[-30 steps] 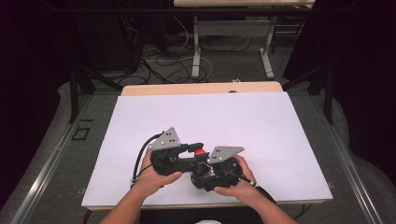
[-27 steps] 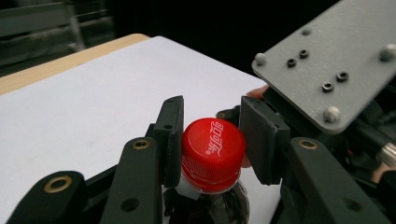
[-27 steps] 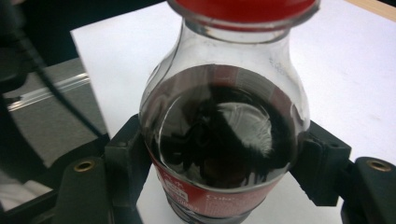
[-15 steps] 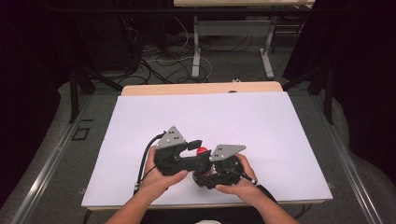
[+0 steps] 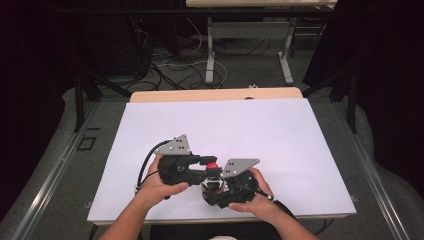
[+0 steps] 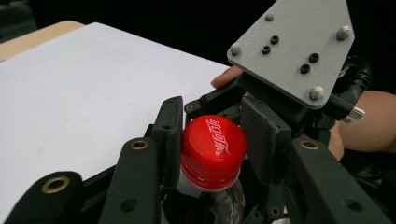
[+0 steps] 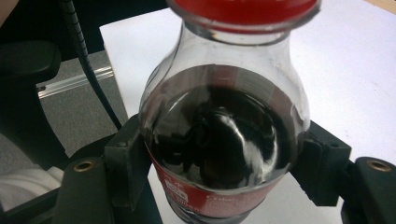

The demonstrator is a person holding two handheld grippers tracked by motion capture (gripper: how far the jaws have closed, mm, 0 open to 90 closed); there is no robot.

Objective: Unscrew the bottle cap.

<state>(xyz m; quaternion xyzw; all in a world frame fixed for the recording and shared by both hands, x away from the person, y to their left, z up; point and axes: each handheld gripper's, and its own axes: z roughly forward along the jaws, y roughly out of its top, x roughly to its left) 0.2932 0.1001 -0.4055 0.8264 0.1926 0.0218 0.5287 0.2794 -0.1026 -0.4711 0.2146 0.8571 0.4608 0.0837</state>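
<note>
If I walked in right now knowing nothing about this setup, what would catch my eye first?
Probably the bright red cap of a cola bottle, pinched between the black jaws of the left gripper. The right gripper clamps the bottle's dark, liquid-filled body from both sides. From above, both hands work close together near the front edge of a white table.

one bottle (image 7: 222, 140), one red cap (image 6: 214, 151)
</note>
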